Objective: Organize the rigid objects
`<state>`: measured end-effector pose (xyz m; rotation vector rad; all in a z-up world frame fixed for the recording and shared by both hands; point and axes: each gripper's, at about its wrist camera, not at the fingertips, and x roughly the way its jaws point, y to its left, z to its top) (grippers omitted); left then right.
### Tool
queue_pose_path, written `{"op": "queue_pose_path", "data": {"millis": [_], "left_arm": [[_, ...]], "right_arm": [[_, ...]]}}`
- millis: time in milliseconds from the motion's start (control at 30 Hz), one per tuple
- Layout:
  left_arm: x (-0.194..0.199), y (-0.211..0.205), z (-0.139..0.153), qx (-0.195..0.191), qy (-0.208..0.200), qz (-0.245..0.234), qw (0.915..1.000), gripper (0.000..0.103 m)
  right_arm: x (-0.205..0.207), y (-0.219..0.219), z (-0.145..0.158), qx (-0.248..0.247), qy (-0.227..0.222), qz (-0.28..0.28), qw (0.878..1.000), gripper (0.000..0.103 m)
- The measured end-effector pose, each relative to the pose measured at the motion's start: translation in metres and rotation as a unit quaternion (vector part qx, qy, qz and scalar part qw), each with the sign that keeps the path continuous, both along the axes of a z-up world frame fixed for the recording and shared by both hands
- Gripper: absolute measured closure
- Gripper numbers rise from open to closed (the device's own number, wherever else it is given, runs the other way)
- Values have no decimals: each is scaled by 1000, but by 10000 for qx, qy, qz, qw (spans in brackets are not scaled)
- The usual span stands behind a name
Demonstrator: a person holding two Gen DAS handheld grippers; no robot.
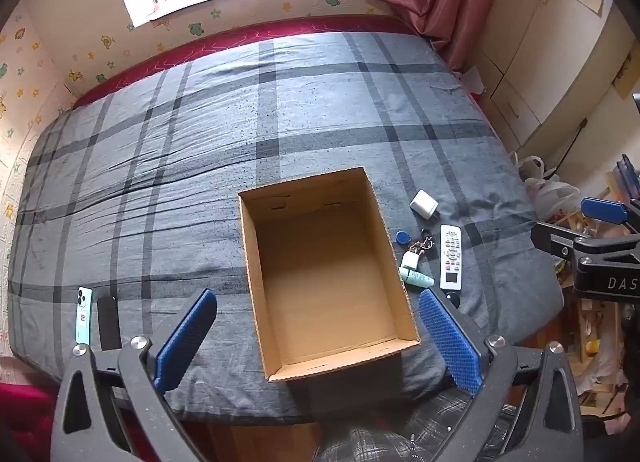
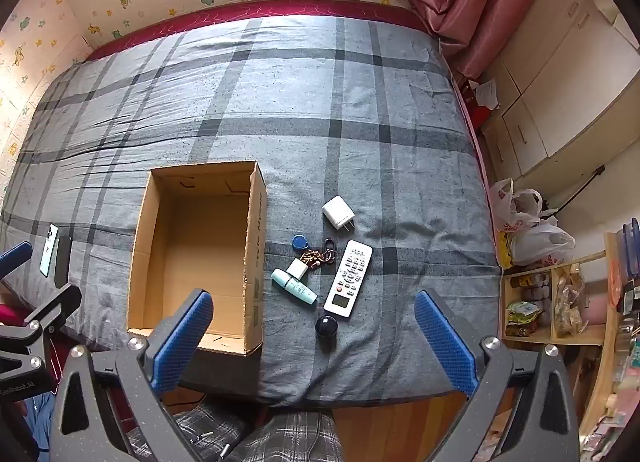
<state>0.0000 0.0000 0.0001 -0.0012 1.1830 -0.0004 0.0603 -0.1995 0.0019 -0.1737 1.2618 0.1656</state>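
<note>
Step in hand looks like start: cardboard box (image 2: 192, 258) empty, open-topped, on bed (image 2: 320, 110) near front edge. Left gripper (image 1: 316, 342) and right gripper (image 2: 314, 342) both hover above, jaws wide apart, nothing between them. Small items cluster just right of box: white remote (image 2: 348, 278), charger (image 2: 338, 212), mint tube (image 2: 294, 286), dark ball (image 2: 326, 326). Next move likely calls for right gripper to descend on one of these
</note>
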Motion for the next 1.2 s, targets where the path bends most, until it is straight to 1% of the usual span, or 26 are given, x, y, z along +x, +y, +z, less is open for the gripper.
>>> {"op": "queue_pose_path", "data": {"millis": [33, 467, 767, 1200], "left_arm": [[0, 0, 0, 13, -21, 5, 10000, 0], [-1, -1, 2, 23, -52, 32, 10000, 0], [3, 8, 9, 44, -96, 38, 9999, 0], [-2, 8, 10, 63, -162, 7, 9998, 0]], "right_arm": [[0, 0, 1, 43, -85, -3, 10000, 0], [-2, -1, 3, 9, -90, 6, 10000, 0], [-5, 0, 3, 0, -100, 19, 9999, 0], [-3, 2, 11, -51, -121, 24, 9999, 0]]}}
